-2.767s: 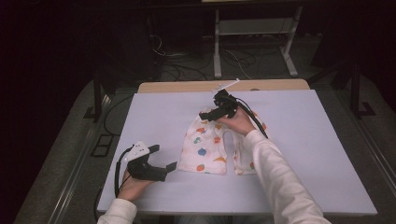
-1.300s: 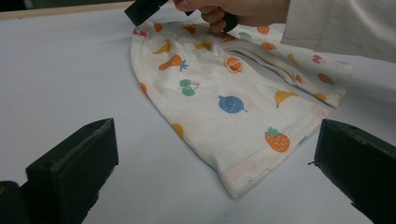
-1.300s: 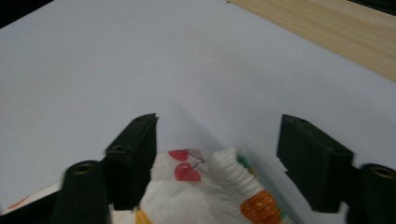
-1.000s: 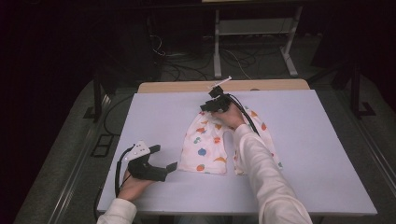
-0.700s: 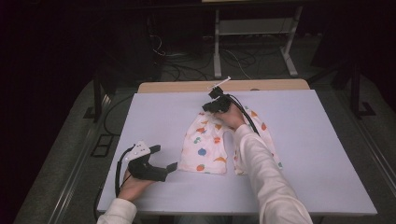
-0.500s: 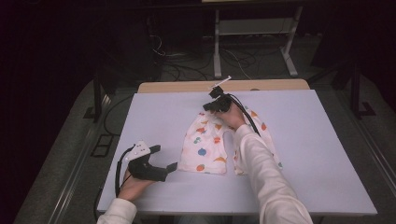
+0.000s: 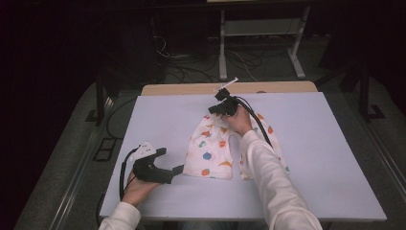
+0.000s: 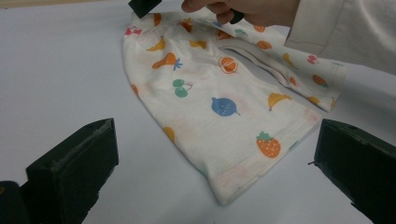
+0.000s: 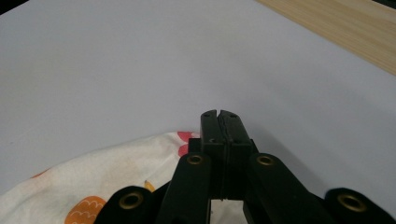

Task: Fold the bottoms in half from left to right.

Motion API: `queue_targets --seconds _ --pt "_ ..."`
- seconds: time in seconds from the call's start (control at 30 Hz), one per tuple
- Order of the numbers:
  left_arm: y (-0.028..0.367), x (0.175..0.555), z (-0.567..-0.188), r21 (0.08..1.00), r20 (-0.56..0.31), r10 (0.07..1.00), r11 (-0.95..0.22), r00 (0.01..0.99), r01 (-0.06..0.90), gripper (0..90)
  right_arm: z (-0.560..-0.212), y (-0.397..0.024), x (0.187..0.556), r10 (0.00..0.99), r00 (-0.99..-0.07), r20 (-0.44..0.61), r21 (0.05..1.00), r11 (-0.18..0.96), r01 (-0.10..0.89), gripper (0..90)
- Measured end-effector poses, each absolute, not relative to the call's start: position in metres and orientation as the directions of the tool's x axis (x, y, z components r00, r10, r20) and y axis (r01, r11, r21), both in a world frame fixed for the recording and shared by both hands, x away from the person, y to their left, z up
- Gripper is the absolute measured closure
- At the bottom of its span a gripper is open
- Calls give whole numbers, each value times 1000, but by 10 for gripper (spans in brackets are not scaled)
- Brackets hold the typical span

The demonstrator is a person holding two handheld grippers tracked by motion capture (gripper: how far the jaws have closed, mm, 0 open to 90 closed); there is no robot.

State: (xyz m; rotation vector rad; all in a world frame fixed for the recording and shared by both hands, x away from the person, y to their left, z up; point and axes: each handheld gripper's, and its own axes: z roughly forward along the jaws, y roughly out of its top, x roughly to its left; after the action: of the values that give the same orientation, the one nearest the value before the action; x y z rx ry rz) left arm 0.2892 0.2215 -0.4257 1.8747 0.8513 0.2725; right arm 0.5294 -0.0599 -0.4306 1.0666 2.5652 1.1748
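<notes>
— While the right tongs (image 7: 221, 104) stay pressed together at the far end of that white fruit-print cotton garment (image 7: 213, 151), what helps?

— Spread left tongs (image 7: 160, 165) should pinch the hem just ahead, pulling flat along the worktop (image 7: 325, 158).

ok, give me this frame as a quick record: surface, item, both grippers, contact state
surface: pale grey table
item: white fruit-print garment, lying flat near the table's middle
left gripper: jaws wide open, low over the table's near left, facing the garment's hem, not touching it
right gripper: jaws pressed together at the garment's far edge; cloth between them can't be confirmed
right hand: over the garment's far end
</notes>
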Motion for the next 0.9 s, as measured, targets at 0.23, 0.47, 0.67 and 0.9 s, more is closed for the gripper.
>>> queue_targets --seconds 0.23,0.47,0.67,0.9 --pt "218 296 -422 836 -202 665 -265 719 480 0 -428 -59 523 645 -748 157 717 446 535 888" --pt "220 302 -425 791 -266 677 -254 686 557 29 -428 -65 518 646 -746 162 732 429 530 888" --pt "218 306 -430 749 -304 677 -265 670 607 64 -428 -67 514 644 -747 164 741 420 524 887" --pt "214 308 -435 714 -336 654 -292 678 636 115 -425 -68 512 643 -748 164 745 416 521 888"
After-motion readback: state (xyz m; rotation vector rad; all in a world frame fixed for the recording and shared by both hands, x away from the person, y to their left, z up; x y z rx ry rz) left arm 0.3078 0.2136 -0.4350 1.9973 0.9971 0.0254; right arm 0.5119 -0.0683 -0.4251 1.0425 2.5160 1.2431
